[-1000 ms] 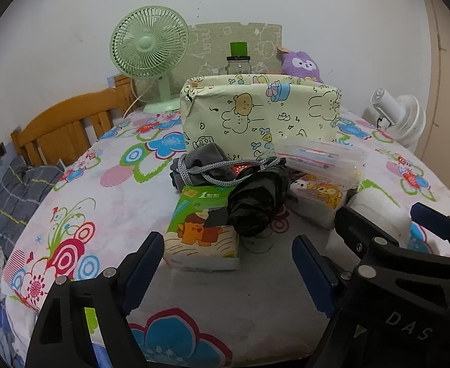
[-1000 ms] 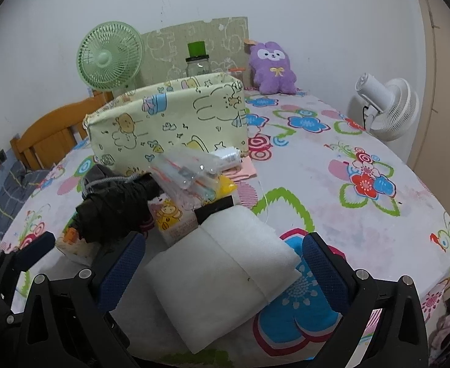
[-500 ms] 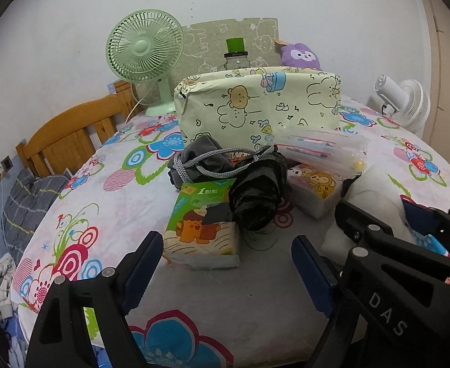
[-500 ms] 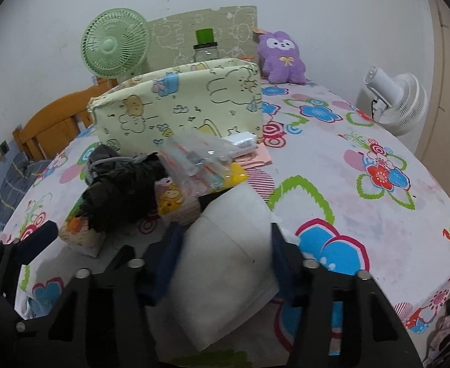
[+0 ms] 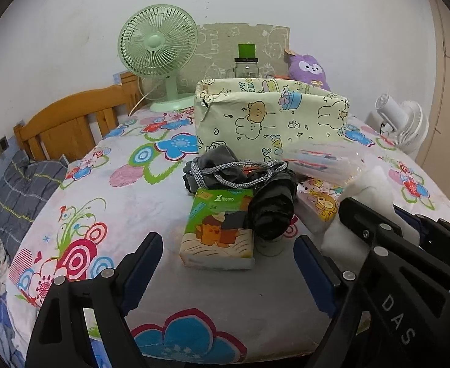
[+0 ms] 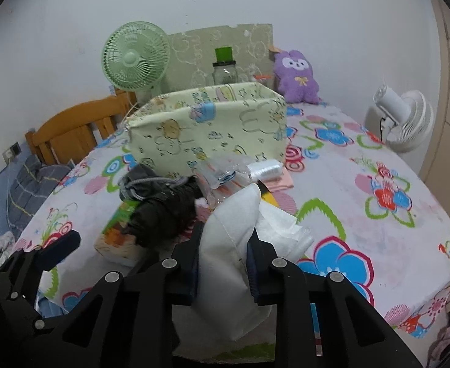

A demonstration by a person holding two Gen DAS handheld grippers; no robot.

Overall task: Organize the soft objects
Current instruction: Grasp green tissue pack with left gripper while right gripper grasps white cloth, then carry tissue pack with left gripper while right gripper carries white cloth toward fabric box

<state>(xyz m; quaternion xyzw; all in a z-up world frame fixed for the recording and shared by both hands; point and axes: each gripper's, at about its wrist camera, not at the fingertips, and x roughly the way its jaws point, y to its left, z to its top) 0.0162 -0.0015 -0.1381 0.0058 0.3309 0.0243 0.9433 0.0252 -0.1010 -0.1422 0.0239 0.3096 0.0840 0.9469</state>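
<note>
Right gripper [image 6: 222,257] jaws just closed, clenched on white pad [image 6: 228,233]. Left gripper [image 5: 228,263] jaws released, empty, tissue pack [image 5: 217,230] at 12 o'clock.

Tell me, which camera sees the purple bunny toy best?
The right wrist view. There the purple bunny toy shows whole, face, bow and body, sitting behind the yellow storage box. In the left wrist view the box hides its lower part, so only its head peeks over.

The white pad [image 6: 225,245] hides its lower end behind the right gripper [image 6: 222,263]; the black bundle [image 6: 163,214] covers most of the green tissue pack [image 6: 114,230]; the wooden headboard [image 6: 68,128] is partly hidden.
</note>
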